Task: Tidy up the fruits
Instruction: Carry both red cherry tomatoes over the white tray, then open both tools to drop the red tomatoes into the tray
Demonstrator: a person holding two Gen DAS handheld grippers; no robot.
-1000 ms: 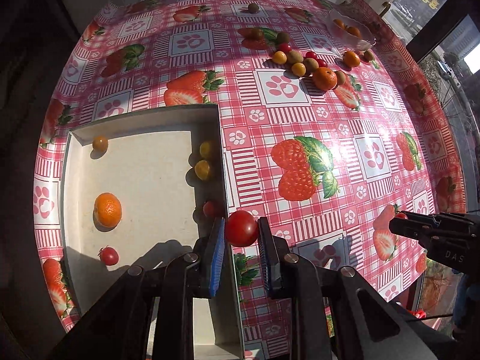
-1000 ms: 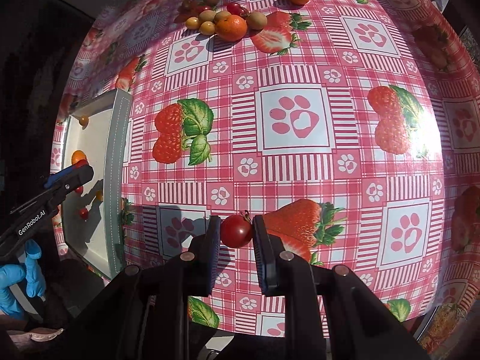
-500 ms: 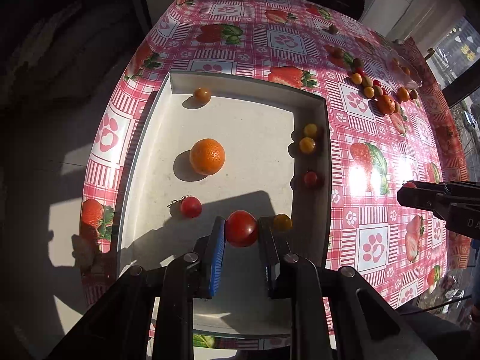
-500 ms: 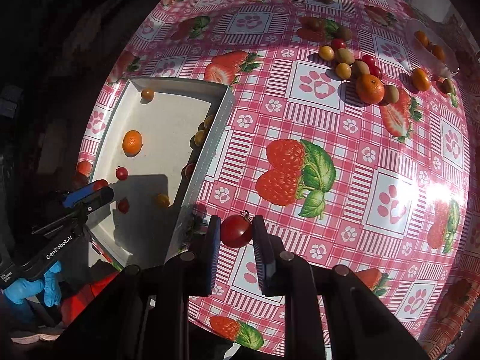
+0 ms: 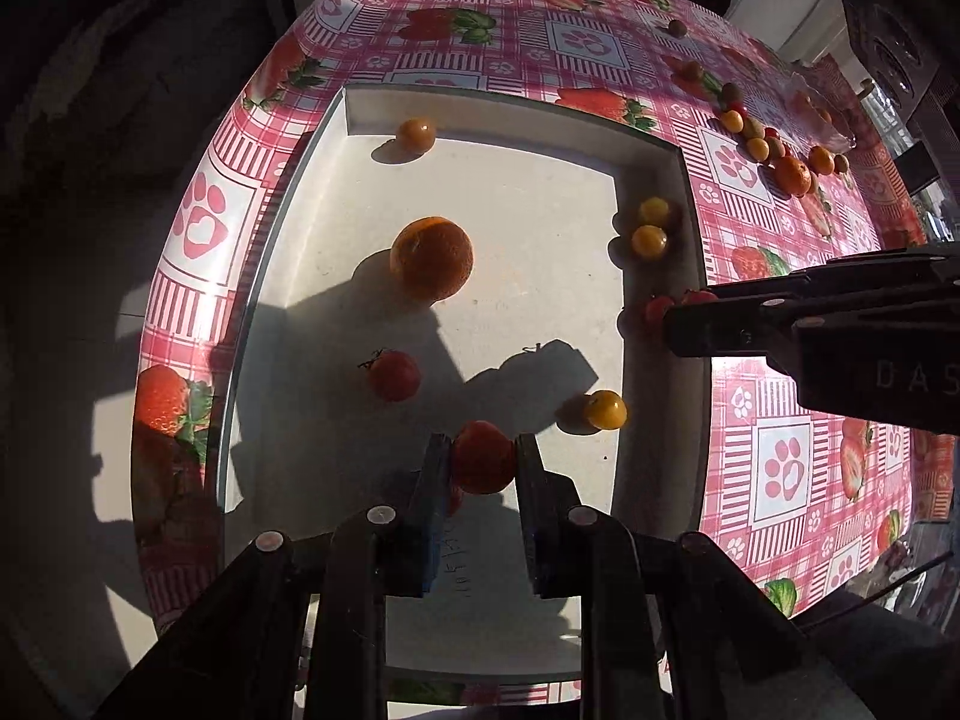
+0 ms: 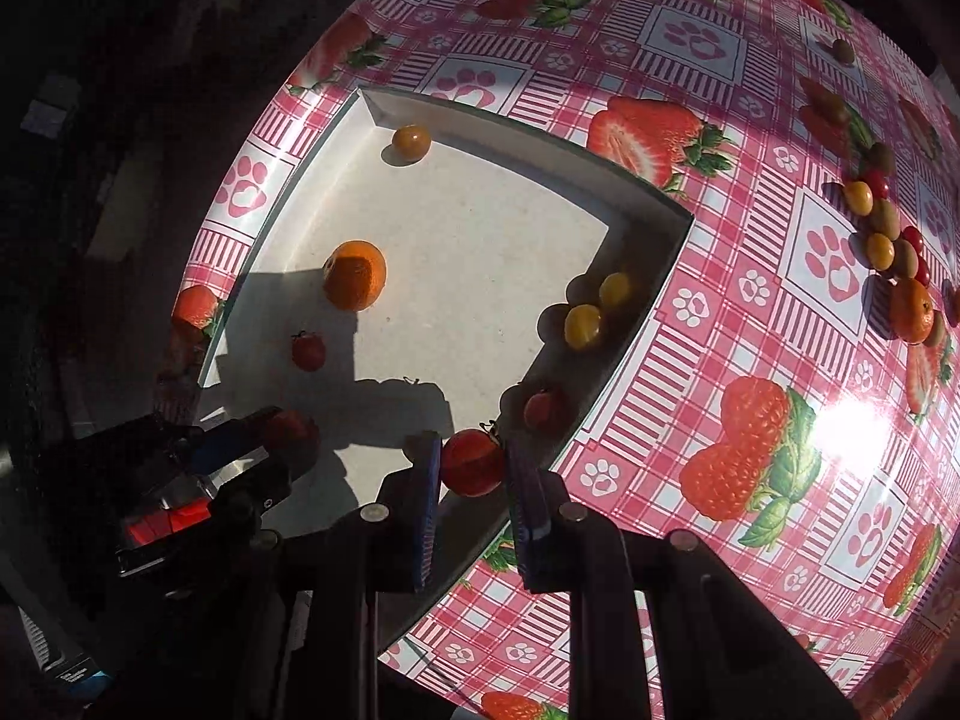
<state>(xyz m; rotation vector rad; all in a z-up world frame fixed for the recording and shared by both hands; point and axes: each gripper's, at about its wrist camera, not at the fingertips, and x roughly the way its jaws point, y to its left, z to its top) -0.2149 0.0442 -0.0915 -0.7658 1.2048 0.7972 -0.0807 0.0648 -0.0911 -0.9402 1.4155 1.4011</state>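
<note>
Holding a red tomato (image 5: 483, 457) between its fingers, the left gripper (image 5: 482, 459) hangs over the near part of the white tray (image 5: 690, 192). The right gripper (image 6: 469, 463) likewise grips its own tomato (image 6: 472, 461), poised above the tray's near right wall, close to the corner.

Inside the tray lie an orange (image 5: 432, 258), a small red tomato (image 5: 394, 375), a yellow one (image 5: 606, 410) near the right wall, two more yellow ones (image 5: 649, 240) against that wall, a red one (image 6: 543, 408) in shadow beside it, and an orange cherry tomato (image 5: 416, 134) in the far corner. More fruit (image 6: 882, 240) waits in a loose cluster far across the tablecloth (image 6: 750, 360), well apart from the tray.

Both held tomatoes look light, round and smooth-skinned, so I judge them slippery and soft enough to bruise or split under a hard squeeze. Each is clamped across its widest part, which seems the right hold: pads on opposite sides of the equator, stem left free. The right one's green stem (image 6: 489, 426) points up and away from the pads.

Once let go, each is likely to roll on the flat tray floor, as the fruit gathered along the right wall suggests. Lowering close to the floor before parting the fingers would probably stop a bounce. The right gripper appears to need a little more travel inward so its tomato clears the wall.
</note>
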